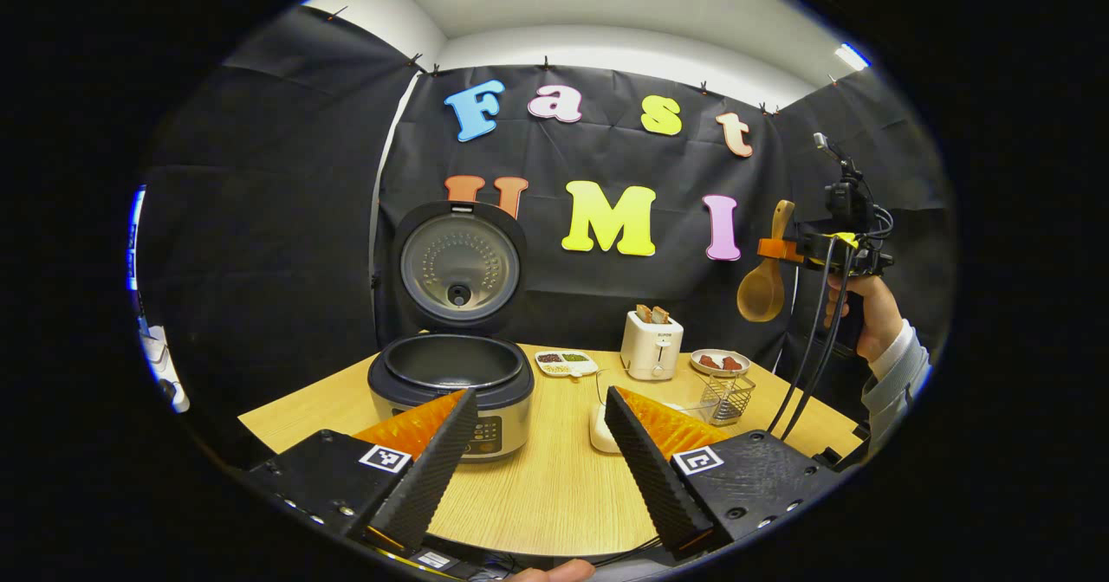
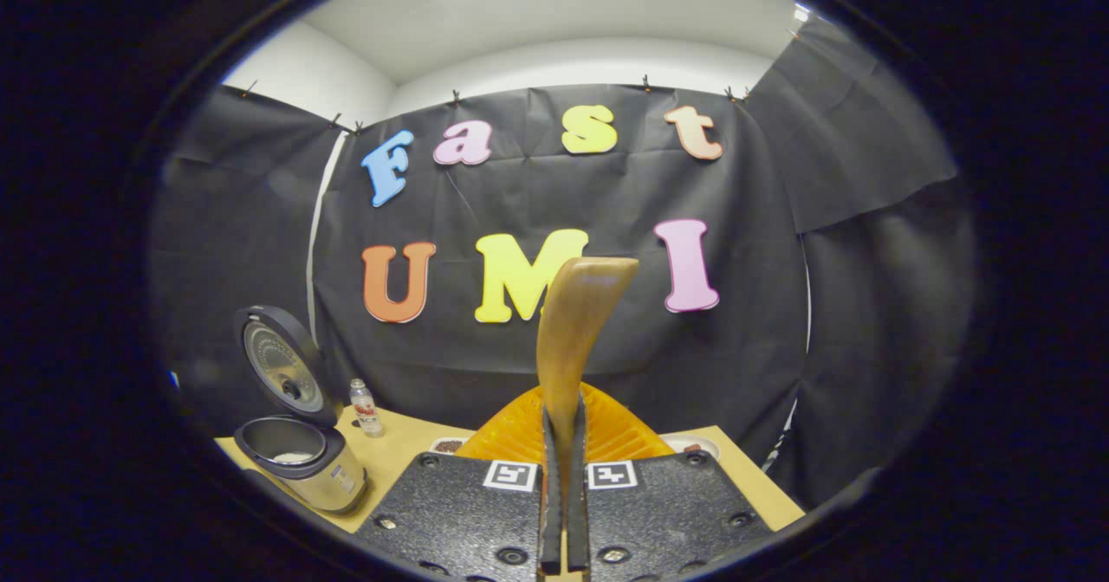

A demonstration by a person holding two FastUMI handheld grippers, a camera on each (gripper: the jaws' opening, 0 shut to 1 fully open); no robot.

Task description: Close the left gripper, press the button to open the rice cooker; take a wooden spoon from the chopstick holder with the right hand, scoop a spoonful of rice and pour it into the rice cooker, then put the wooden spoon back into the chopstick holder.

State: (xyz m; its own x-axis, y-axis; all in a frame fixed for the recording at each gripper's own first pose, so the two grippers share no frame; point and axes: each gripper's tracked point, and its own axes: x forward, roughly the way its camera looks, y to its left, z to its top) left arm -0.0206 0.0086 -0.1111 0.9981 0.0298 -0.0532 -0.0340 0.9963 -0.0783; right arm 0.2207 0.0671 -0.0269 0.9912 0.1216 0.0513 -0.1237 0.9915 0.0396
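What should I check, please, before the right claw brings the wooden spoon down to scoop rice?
1. Rice cooker lid open: ok, it stands upright.
2. Right claw grip on the wooden spoon: ok, both fingers press its handle.
3. Spoon bowl empty: cannot tell, its hollow side is turned away.
4. Left claw out of the way: ok, open and low in front of the cooker.
5. Rice container located: cannot tell; a white dish is partly hidden behind the left claw.
6. Chopstick holder upright for the return: ok.
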